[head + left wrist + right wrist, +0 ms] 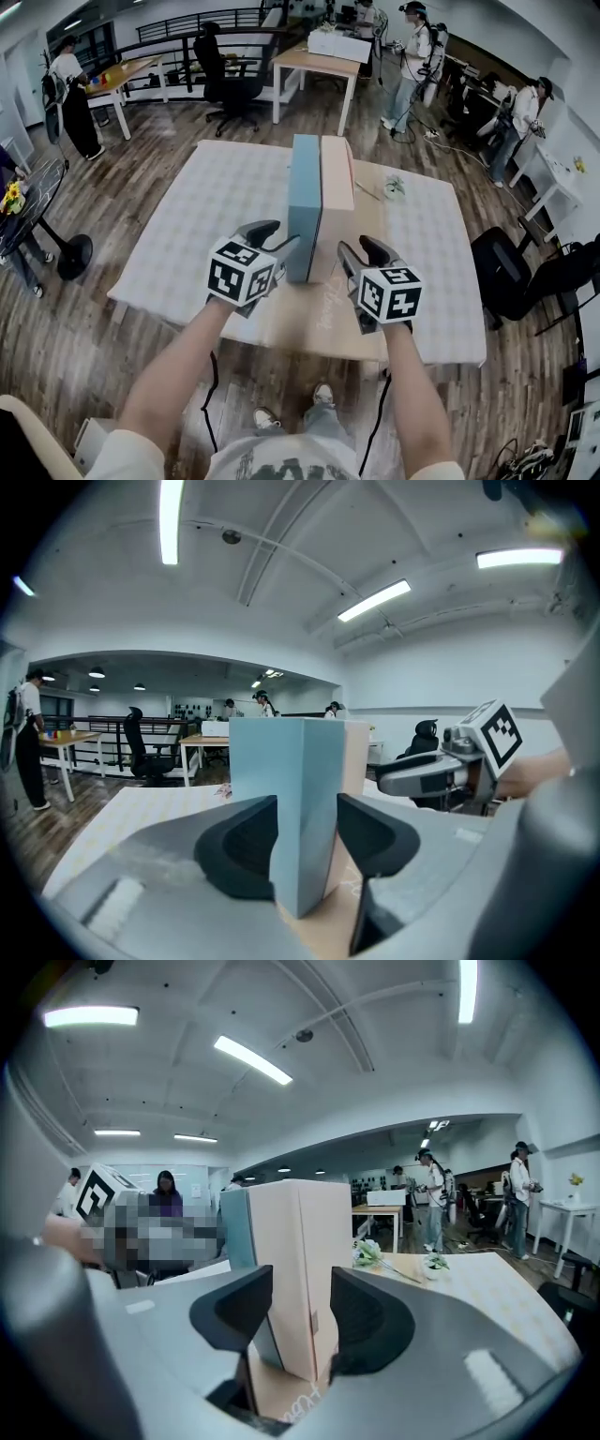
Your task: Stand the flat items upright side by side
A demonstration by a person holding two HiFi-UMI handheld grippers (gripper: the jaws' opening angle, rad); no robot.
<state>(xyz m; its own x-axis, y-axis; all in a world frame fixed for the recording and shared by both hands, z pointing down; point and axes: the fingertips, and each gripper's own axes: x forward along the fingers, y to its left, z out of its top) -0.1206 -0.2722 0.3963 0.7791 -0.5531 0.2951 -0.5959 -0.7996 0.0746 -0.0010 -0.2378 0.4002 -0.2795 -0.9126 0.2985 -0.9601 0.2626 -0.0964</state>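
Note:
Two flat boxes stand upright side by side on the table, long faces touching: a blue box (303,206) on the left and a pink box (336,202) on the right. My left gripper (279,239) is at the blue box's near end. In the left gripper view the blue box (281,789) rises between the dark pads, with a gap at the right pad. My right gripper (364,251) is at the near end of the pink box (300,1260), which shows between its pads just beyond the tips. Neither box looks pinched.
The boxes rest on a tan board (319,314) laid over the white checked tablecloth (206,216). A small flower sprig (394,187) lies to the right of the pink box. Around the table are desks, office chairs and several people.

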